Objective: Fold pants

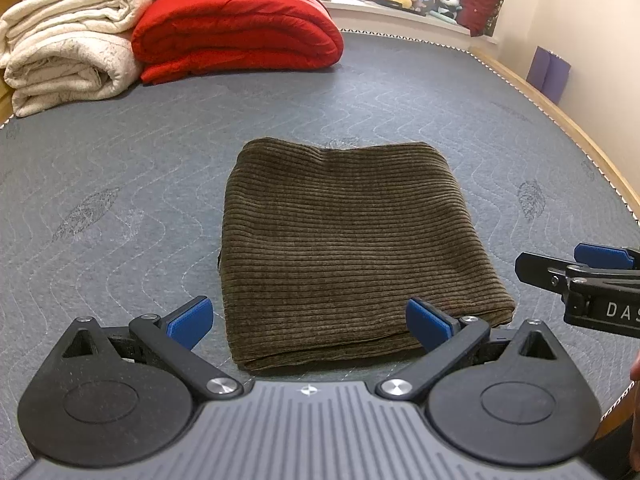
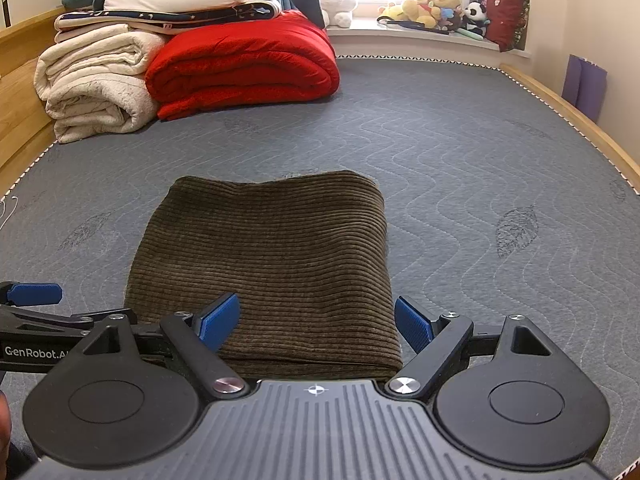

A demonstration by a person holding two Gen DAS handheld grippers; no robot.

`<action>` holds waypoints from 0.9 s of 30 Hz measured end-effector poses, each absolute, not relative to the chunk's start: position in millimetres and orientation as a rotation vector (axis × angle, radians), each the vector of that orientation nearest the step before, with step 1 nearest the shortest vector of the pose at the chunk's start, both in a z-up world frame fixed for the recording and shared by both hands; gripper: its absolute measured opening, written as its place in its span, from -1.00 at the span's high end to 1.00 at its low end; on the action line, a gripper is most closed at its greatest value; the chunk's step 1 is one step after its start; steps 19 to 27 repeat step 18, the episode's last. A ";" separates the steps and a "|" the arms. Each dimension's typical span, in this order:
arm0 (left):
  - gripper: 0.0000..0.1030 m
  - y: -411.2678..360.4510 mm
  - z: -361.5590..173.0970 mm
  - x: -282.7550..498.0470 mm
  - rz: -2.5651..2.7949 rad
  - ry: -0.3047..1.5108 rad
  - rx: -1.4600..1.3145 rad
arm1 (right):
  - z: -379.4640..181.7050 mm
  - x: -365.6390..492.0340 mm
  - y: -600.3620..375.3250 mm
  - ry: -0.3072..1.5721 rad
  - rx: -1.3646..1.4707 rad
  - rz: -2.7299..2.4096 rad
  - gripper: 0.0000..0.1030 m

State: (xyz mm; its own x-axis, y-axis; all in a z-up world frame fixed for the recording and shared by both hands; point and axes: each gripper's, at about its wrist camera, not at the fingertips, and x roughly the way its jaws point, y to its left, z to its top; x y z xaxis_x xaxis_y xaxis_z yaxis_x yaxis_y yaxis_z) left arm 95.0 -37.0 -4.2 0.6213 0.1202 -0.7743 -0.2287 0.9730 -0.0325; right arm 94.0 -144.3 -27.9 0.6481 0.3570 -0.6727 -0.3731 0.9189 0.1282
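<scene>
Brown corduroy pants [image 1: 352, 248] lie folded into a compact rectangle on the grey quilted mattress [image 1: 120, 184], centre of the left wrist frame, lower-centre-left in the right wrist frame. Left gripper [image 1: 310, 322] sits at the bottom of its frame, jaws wide apart, blue pads either side of the near folded edge, holding nothing. Right gripper [image 2: 316, 322] is also at the bottom of its frame, jaws spread, empty, near edge of the pants between the pads; contact with the cloth unclear. Each gripper shows at the side edge of the other's view. Upper left: red folded blanket [image 1: 236, 28] beside cream folded blankets [image 1: 68, 44]. Stuffed toys [image 2: 432, 6] on the sill, upper right.
</scene>
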 end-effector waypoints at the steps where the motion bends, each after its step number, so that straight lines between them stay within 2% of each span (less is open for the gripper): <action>1: -0.99 -37.0 -4.0 95.0 0.201 0.877 -0.134 | -27.9 94.2 -144.5 0.761 -0.024 0.416 -0.67; 27: -0.99 -41.9 -2.8 92.6 0.191 0.854 -0.100 | -29.1 95.4 -149.3 0.764 -0.027 0.431 -0.67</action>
